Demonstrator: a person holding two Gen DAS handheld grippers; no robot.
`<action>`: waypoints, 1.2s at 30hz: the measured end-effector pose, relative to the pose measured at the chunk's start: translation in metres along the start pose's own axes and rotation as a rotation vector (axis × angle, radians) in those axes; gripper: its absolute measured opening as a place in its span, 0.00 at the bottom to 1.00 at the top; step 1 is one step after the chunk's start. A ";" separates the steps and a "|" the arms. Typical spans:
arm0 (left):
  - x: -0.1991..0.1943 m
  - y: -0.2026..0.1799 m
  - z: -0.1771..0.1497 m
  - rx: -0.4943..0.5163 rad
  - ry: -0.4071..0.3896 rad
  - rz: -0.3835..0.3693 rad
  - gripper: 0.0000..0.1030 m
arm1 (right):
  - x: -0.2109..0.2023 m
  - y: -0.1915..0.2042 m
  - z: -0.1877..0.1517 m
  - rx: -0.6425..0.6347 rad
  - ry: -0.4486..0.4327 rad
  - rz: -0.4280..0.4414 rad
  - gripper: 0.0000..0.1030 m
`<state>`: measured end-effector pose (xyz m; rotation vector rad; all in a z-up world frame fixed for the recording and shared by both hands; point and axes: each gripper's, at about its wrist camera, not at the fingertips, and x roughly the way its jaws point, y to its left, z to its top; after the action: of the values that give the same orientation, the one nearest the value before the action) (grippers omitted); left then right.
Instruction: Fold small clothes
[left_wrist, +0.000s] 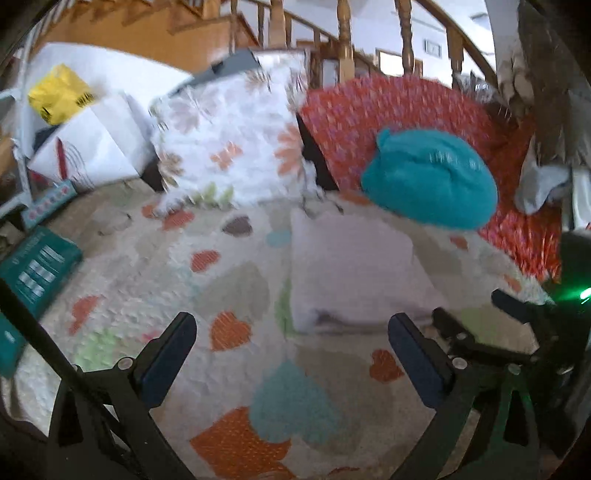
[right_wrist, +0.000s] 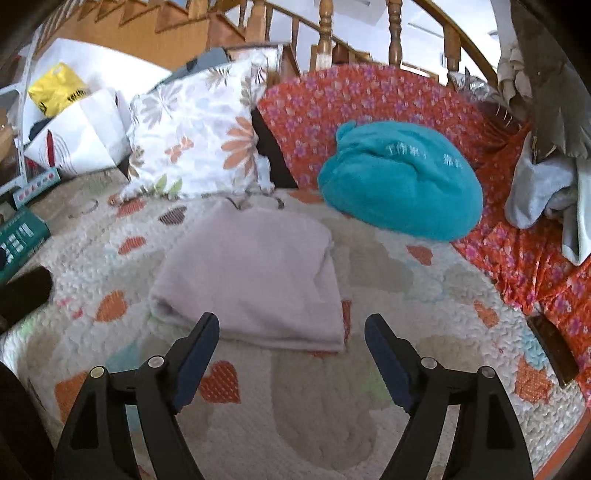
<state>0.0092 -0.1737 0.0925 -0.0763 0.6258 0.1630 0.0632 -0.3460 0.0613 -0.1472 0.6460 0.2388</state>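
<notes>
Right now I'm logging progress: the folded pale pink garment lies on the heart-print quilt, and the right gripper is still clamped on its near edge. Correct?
Not quite. In the right wrist view the right gripper is open, clamping nothing; the pale pink garment lies folded on the heart-print quilt.

We see a soft matt pink cloth (right_wrist: 255, 280) on a bumpy quilted bedspread (right_wrist: 369, 406), a fuzzy teal bundle (right_wrist: 399, 188), and glossy wooden banisters (right_wrist: 325, 33).

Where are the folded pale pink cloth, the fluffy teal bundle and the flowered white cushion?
Folded pale pink cloth (right_wrist: 255, 277), right wrist view, middle of its top layer.
Fluffy teal bundle (right_wrist: 399, 184), right wrist view, its rounded front.
Flowered white cushion (right_wrist: 195, 136), right wrist view, centre of its face.
</notes>
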 end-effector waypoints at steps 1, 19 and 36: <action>0.012 0.001 -0.004 -0.004 0.026 -0.006 1.00 | 0.005 -0.004 -0.002 0.013 0.023 -0.010 0.83; 0.101 0.022 -0.063 -0.055 0.282 0.002 1.00 | 0.064 -0.001 -0.030 0.051 0.176 -0.038 0.83; 0.103 0.020 -0.066 -0.070 0.305 0.012 1.00 | 0.043 -0.019 -0.041 0.134 0.194 -0.086 0.83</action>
<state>0.0504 -0.1488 -0.0220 -0.1668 0.9250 0.1864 0.0776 -0.3657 0.0042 -0.0691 0.8440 0.0980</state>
